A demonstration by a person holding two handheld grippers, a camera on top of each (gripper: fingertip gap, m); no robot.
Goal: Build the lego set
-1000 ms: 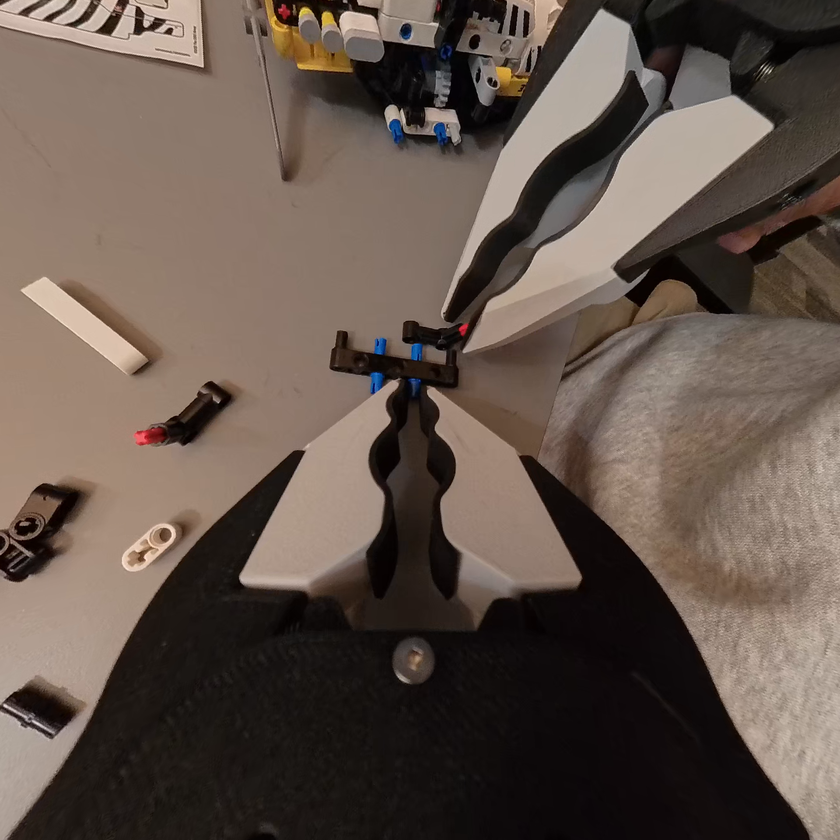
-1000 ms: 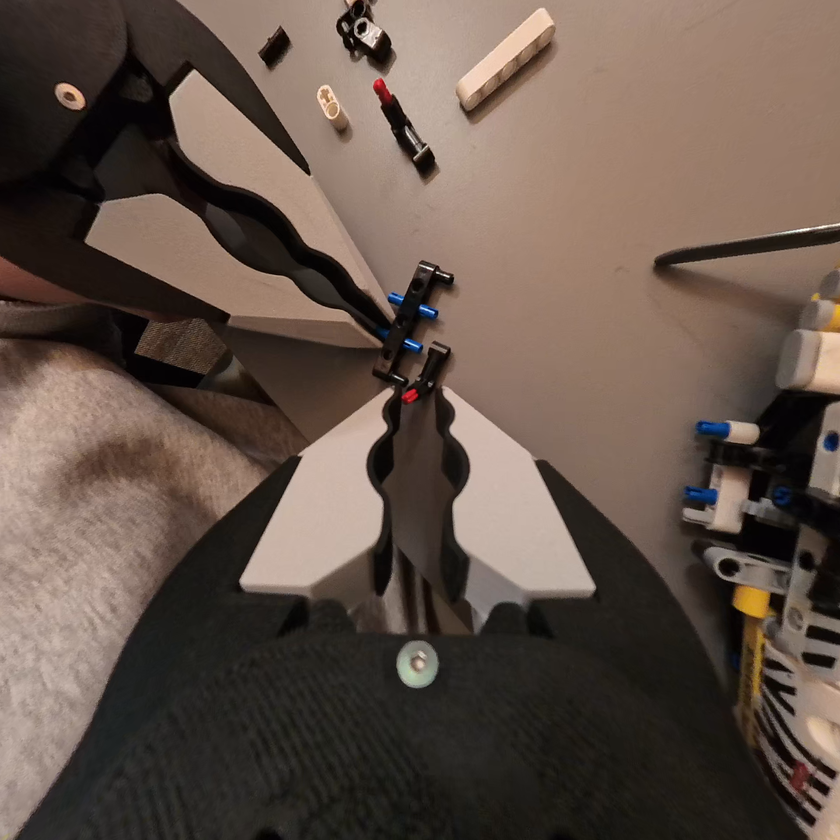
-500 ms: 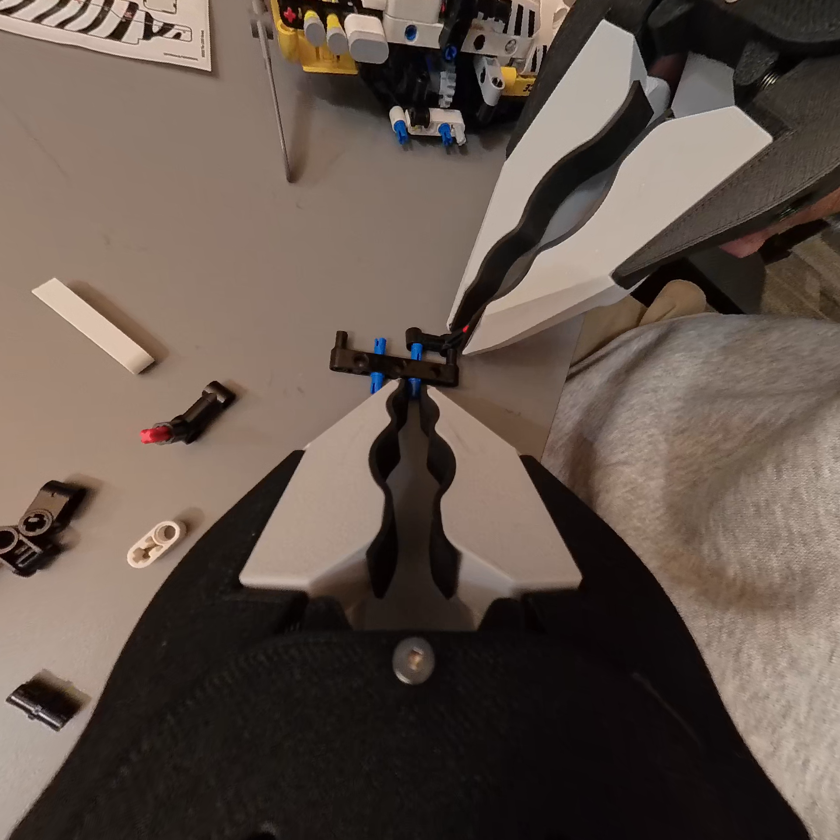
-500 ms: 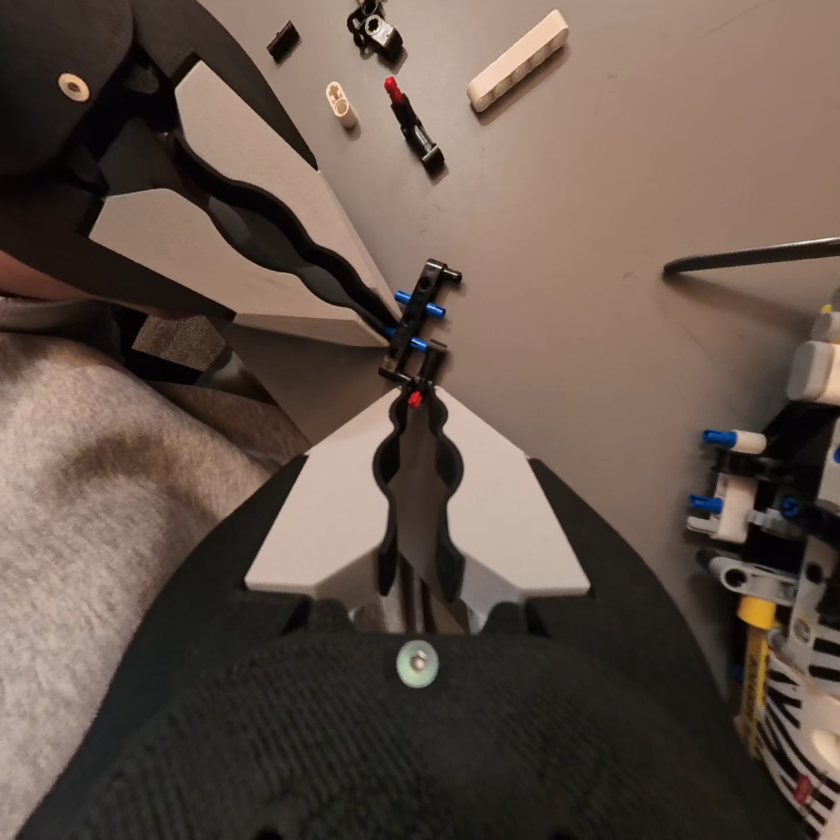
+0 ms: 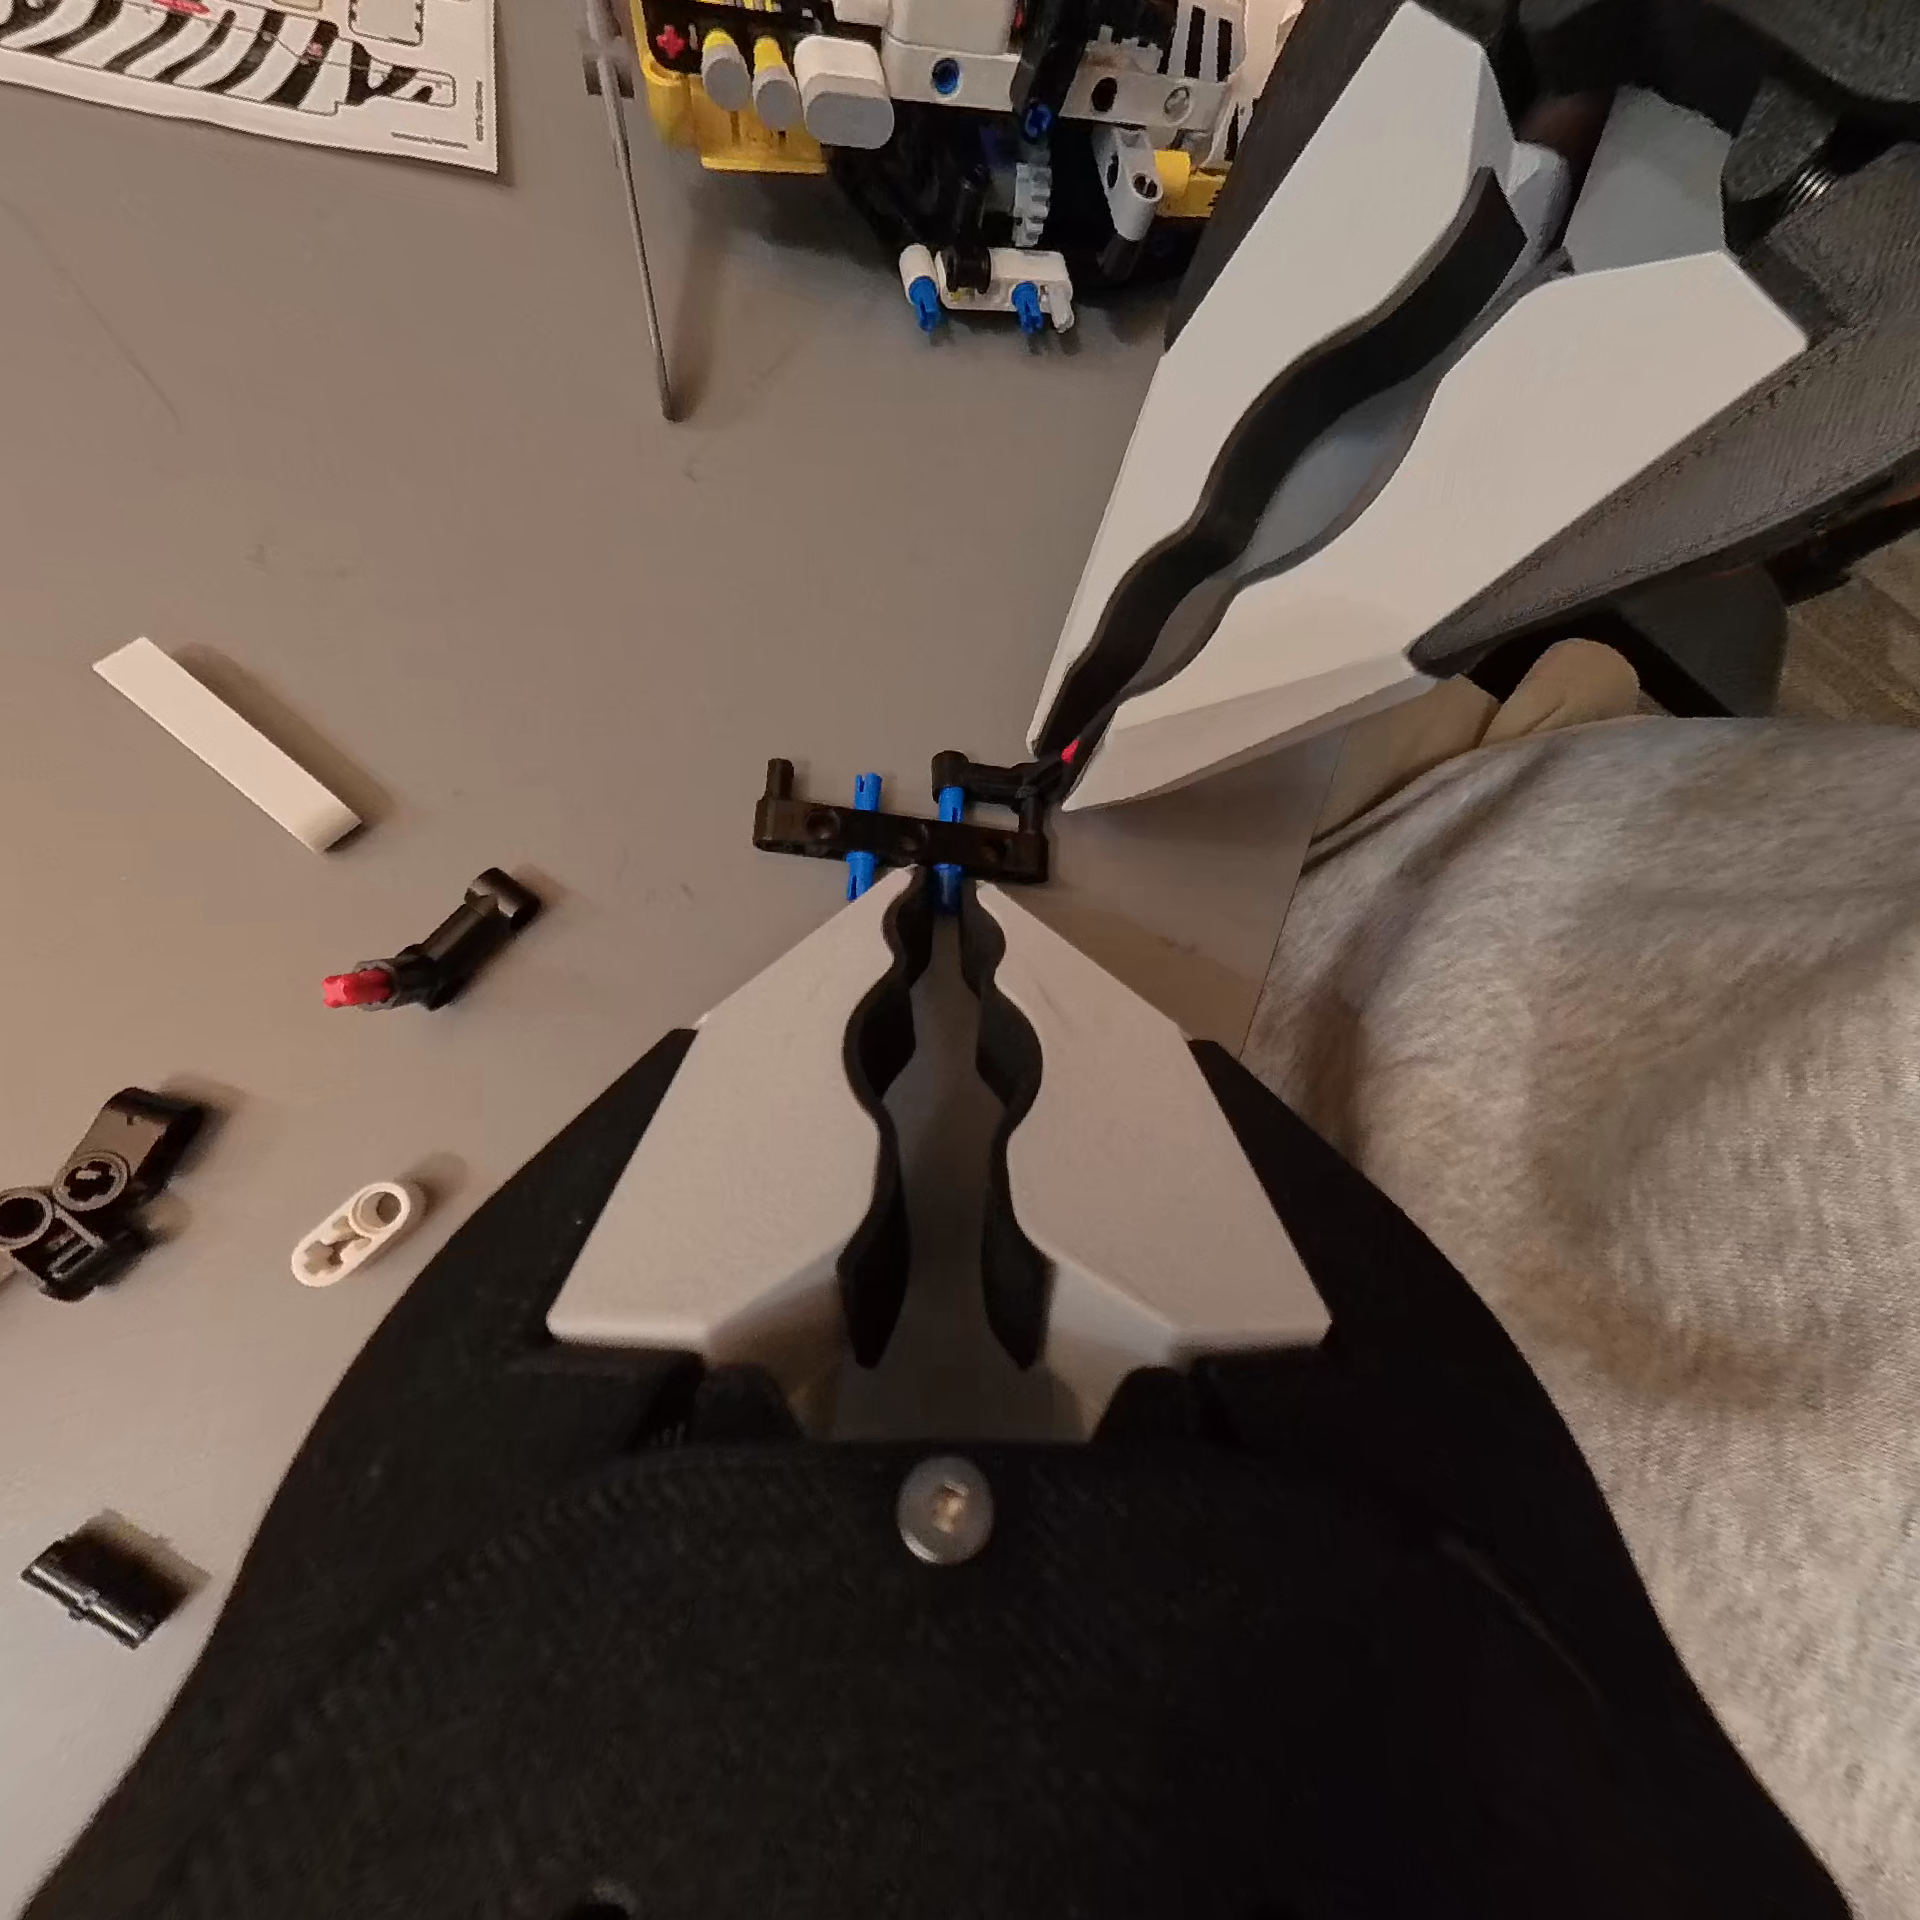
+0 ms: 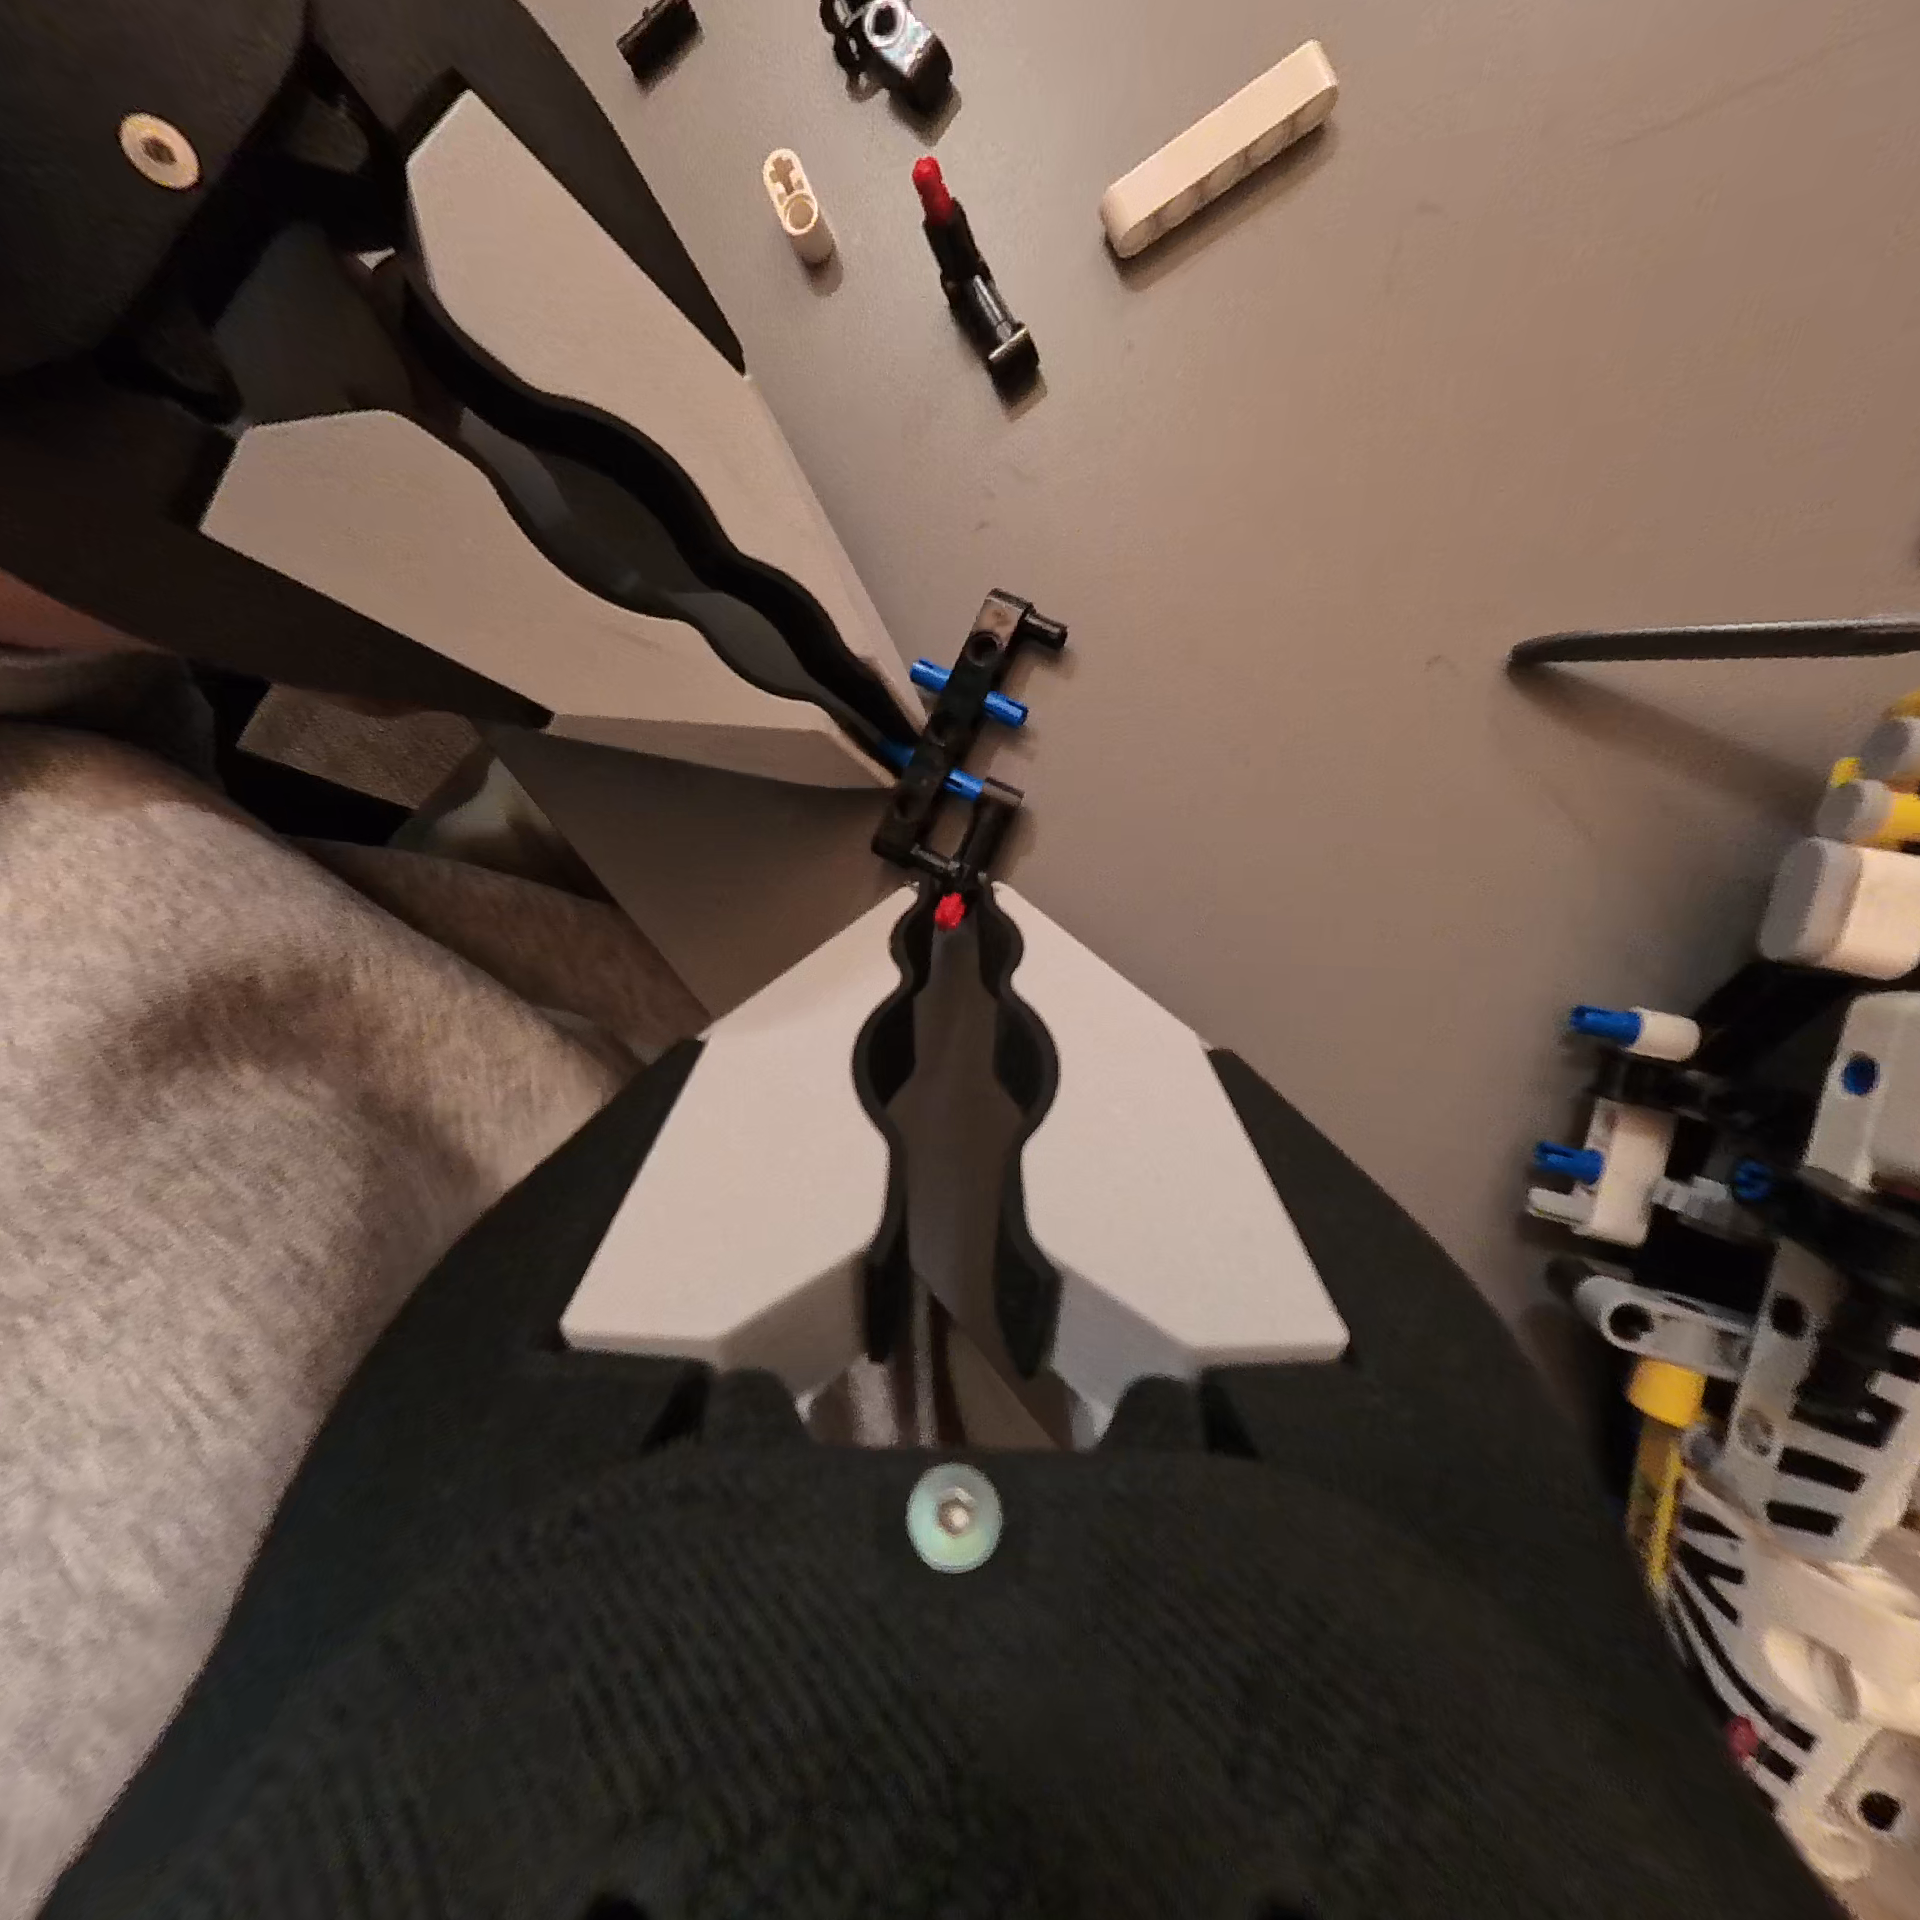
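Note:
My left gripper (image 5: pixel 940 883) is shut on a blue pin of a black beam (image 5: pixel 899 831) that carries two blue pins, held just above the grey table (image 5: pixel 416 520). My right gripper (image 6: pixel 948 902) is shut on a small black connector with a red axle (image 6: pixel 971 847). In the left wrist view the right gripper (image 5: pixel 1055 764) comes in from the upper right, and the connector (image 5: pixel 987 774) sits over the right blue pin, touching the beam's end. In the right wrist view the beam (image 6: pixel 961 727) runs up from the connector, with the left gripper (image 6: pixel 894 743) at its left.
Loose parts lie on the table: a white beam (image 5: pixel 223 743), a second black connector with red axle (image 5: pixel 431 940), a black joint piece (image 5: pixel 88 1195), a small white connector (image 5: pixel 358 1231), a black clip (image 5: pixel 104 1579). The partly built yellow, white and black model (image 5: pixel 935 104) stands beyond, beside a sticker sheet (image 5: pixel 249 73) and a thin black rod (image 5: pixel 644 239). A grey sleeve (image 5: pixel 1610 1143) lies right. The tips of both grippers are at nearly the same place. It is some 12 cm from my left tips to the black joint piece (image 5: pixel 88 1195).
My right gripper has brought the black connector closer, turning it until its open end sits over the beam's right blue pin. The left gripper has held the beam nearly still.

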